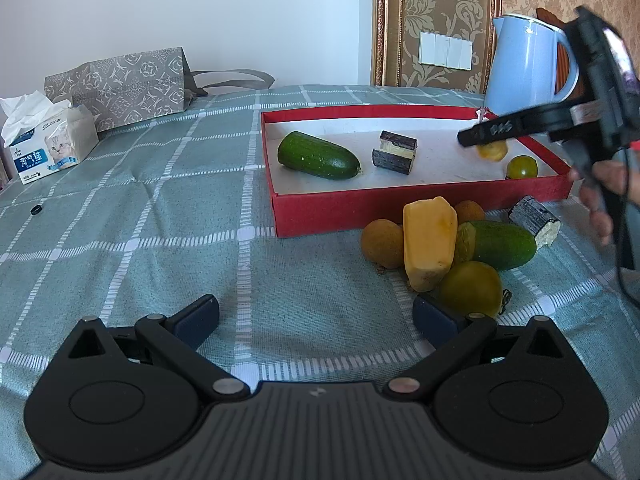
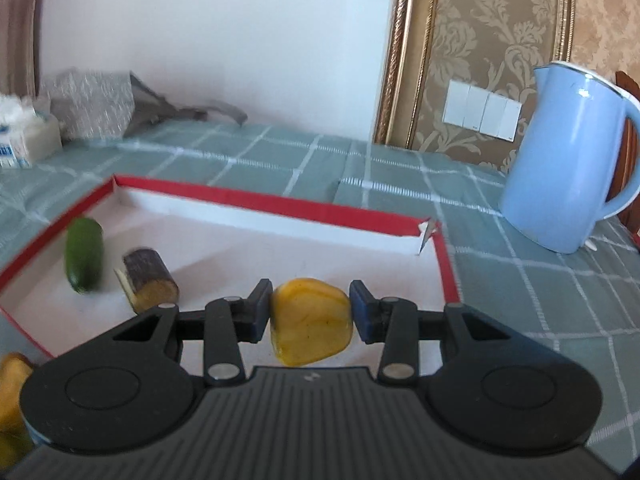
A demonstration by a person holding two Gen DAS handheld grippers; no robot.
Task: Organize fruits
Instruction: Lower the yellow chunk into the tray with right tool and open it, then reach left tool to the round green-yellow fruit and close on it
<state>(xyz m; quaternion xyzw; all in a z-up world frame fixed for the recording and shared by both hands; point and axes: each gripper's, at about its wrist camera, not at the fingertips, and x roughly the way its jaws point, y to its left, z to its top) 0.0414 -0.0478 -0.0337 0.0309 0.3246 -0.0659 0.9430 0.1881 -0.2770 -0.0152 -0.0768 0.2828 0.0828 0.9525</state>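
Two grippers are mine, one in each hand. My right gripper (image 2: 310, 312) is clamped on a yellow fruit piece (image 2: 310, 320), pads pressing both its sides, and holds it above the white floor of the red box (image 2: 276, 204), toward its right end. From my left wrist view the same piece (image 1: 493, 151) hangs under the black fingers, near a small green tomato (image 1: 522, 167) lying in the box's near right corner. A cucumber half (image 1: 318, 156) and a dark sugarcane chunk (image 1: 395, 152) also lie inside, apart from each other.

My left gripper (image 1: 316, 318) hovers over the checked tablecloth (image 1: 140, 220) with jaws spread wide and nothing between them. Just ahead of it, outside the box's front wall, a pile waits: a tall yellow piece (image 1: 428, 240), another cucumber half (image 1: 504, 245), a large green tomato (image 1: 471, 289), round brown fruits (image 1: 382, 243) and a second sugarcane chunk (image 1: 534, 220). A blue kettle (image 1: 524, 68) stands behind the box.
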